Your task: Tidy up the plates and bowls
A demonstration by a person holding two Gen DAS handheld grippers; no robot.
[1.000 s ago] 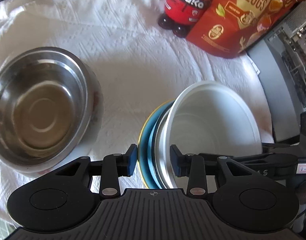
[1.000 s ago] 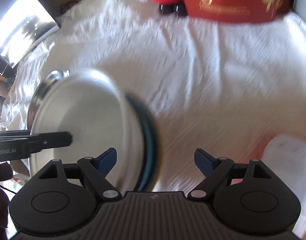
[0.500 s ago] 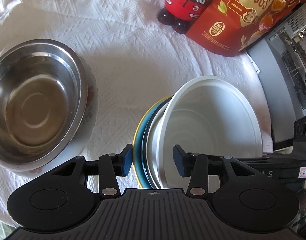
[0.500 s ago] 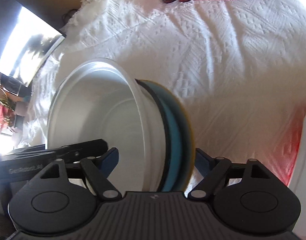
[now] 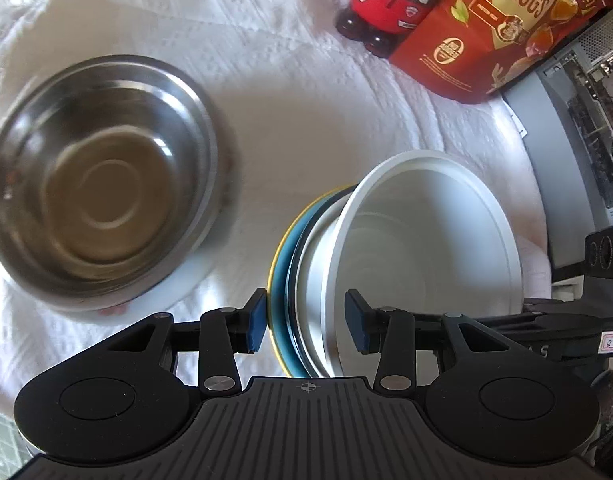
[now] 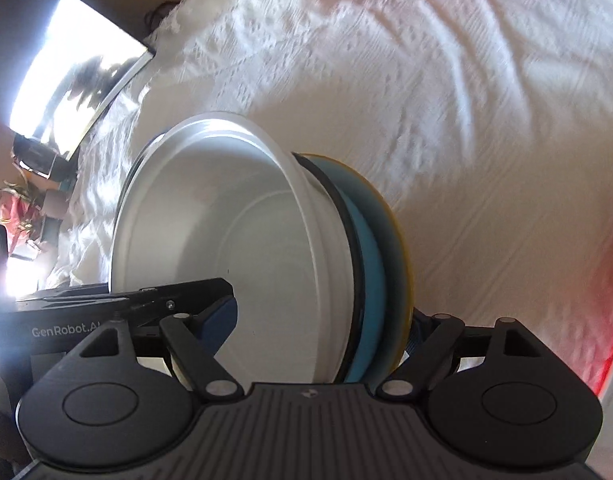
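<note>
A stack of dishes stands on edge: a white bowl nested against a blue plate with a yellow rim. My left gripper is shut on the stack's edge, one pad on the plate's back, the other inside the bowl. In the right wrist view the same white bowl and blue plate sit between the fingers of my right gripper, which closes on the stack's opposite edge. A steel bowl rests upright on the white cloth to the left.
A white textured cloth covers the table. A red Waka figure and a red quail eggs bag stand at the back. Grey computer equipment is at the right. A bright screen lies at the far left.
My right gripper has moved in around the tilted stack and narrowed on it. The left view has pulled back and shifted, so the steel bowl sits more to the right in it.
</note>
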